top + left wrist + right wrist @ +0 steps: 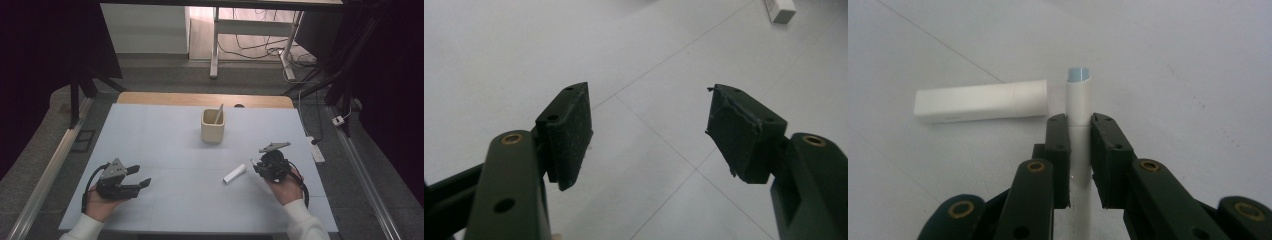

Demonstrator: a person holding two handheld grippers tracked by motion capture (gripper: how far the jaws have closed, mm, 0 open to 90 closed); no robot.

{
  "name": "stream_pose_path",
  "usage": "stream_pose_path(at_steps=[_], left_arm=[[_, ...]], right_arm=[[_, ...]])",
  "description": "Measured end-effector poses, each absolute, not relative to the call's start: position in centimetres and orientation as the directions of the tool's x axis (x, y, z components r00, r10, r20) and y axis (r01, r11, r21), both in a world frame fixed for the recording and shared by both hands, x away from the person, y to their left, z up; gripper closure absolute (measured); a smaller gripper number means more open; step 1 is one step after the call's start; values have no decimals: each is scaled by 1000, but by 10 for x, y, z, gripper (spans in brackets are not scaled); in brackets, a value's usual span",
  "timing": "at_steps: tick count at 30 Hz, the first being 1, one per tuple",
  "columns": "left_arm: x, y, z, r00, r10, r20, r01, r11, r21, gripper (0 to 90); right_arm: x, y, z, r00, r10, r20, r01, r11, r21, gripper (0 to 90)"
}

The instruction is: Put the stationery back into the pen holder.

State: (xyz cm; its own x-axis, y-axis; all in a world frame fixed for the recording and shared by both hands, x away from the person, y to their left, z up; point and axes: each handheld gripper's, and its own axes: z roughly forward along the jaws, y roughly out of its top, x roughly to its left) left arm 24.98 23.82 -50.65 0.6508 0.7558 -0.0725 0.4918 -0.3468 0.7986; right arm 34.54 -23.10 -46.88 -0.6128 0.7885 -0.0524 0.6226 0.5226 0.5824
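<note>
Right tongs [1079,125] clenched on a thin white tube [1079,95], black pads pressing its two sides, open bluish end poking past the tips. Tube smooth, round and hollow, running back between the jaws toward the hand. Just beyond and to the left in the right gripper view, a white box [982,101], long and square-edged, matte, lying flat on the surface and apart from the tube. In the high view, same box [234,173] lying slantwise just left of the right tongs [256,165], held low over the right side of the surface. Left tongs [649,130] released, jaws wide, nothing between them; pads dark, rough and slightly frayed at one edge, hanging over bare surface [524,45]. In the high view, left tongs [142,176] near the front left corner, well apart from the box and tube. Surface [165,140] pale grey, matte, crossed by faint thin lines. Farther back, near the middle, a cream cup [212,126], squarish with rounded corners, upright, with a thin pale stick [219,113] leaning inside it.
</note>
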Motion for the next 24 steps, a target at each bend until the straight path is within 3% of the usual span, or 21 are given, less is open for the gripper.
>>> stream_pose_path(at_steps=[24], left_arm=[[251,238,-508,649,758,-73,496,-348,795,334]], right_arm=[[342,-240,-448,-632,774,35,503,376,778,777]])
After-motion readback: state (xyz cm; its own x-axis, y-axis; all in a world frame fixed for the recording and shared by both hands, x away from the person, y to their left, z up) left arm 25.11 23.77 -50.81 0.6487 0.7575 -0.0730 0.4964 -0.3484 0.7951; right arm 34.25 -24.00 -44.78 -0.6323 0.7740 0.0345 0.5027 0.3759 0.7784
